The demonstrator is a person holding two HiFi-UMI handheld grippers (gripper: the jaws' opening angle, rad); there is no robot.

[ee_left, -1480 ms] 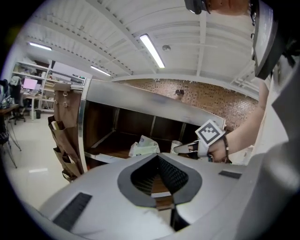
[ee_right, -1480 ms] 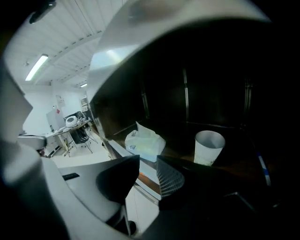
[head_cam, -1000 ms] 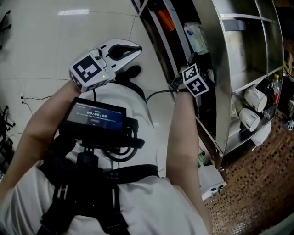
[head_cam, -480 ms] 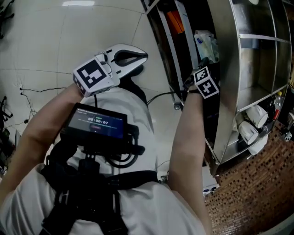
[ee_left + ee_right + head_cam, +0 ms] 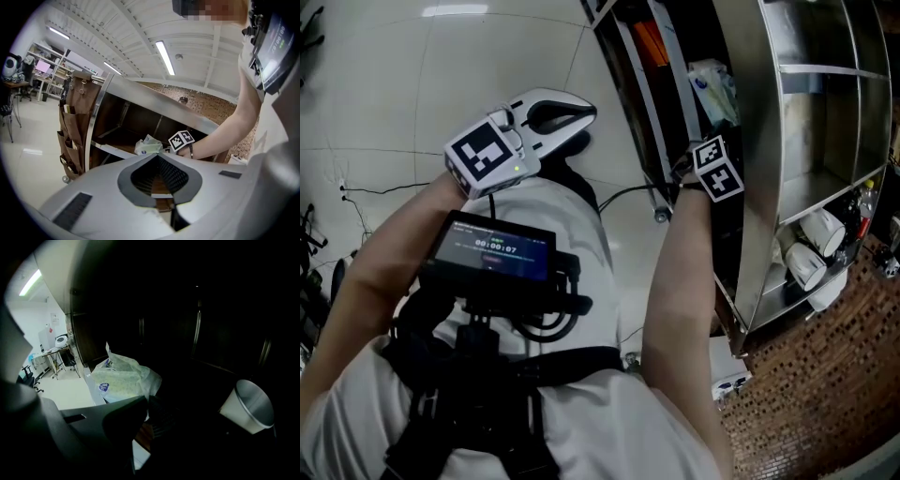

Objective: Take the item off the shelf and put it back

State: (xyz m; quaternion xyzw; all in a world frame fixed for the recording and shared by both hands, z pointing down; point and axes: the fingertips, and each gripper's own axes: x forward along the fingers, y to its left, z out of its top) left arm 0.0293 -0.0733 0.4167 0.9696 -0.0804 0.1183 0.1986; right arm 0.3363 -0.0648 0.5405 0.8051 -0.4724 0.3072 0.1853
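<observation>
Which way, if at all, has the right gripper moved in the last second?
Yes, a little: judged against the shelf, the right gripper went further in, toward the bag. Its jaws have just been closing on the bag's edge.

My left tool is held closed and empty; my right tool, arm outstretched, has just been closing on the bag's edge.

Packet: crumpled pale-green and white plastic, round blue label on its side. Lies slumped at the shelf front edge, one corner upright.
</observation>
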